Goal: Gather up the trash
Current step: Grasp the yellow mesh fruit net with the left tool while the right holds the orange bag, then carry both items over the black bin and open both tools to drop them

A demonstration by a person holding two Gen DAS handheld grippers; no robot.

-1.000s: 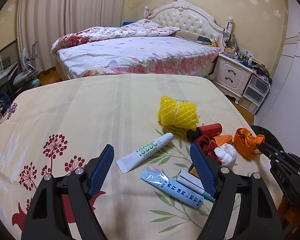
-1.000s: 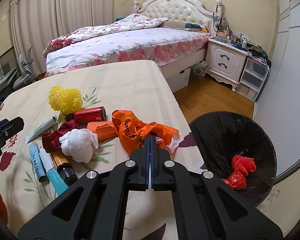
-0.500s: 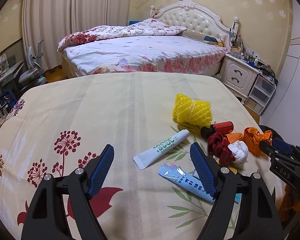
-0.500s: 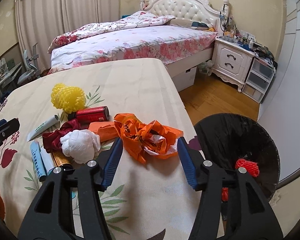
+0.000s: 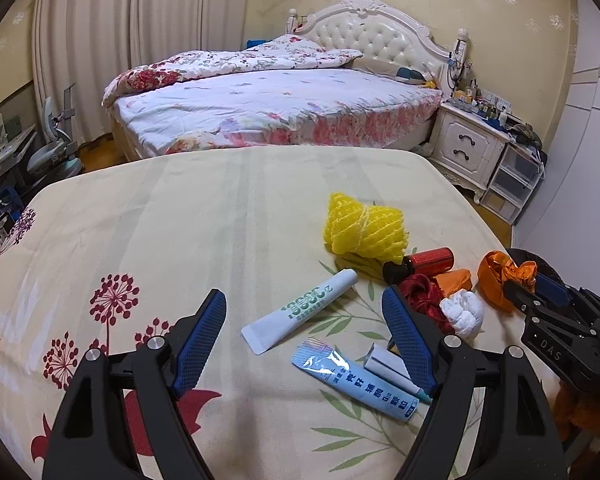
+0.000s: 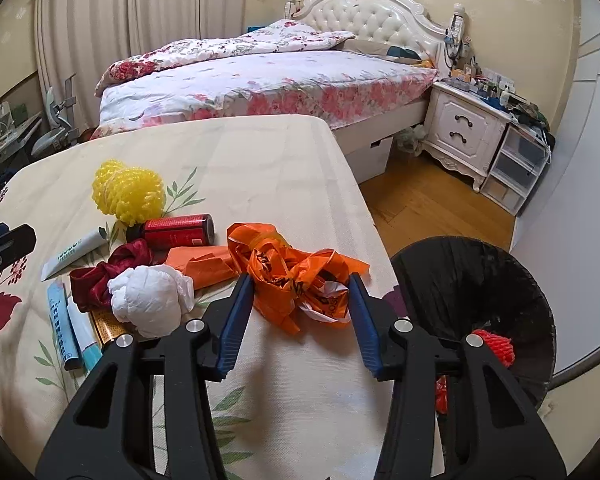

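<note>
light: warm, even indoor glow, moderately bright | shadows: soft and faint, a dim patch on the desk cloth point(image 5: 228, 216) under the tongs | glare: none strong | focus: sharp centre, no motion blur | distortion: heavy fisheye bending of curtains point(image 6: 112, 40) and walls, black vignette in corners

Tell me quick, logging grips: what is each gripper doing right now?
Left gripper: open, holding nothing.
Right gripper: jaws just closing around the orange plastic bag, not yet gripping it.
</note>
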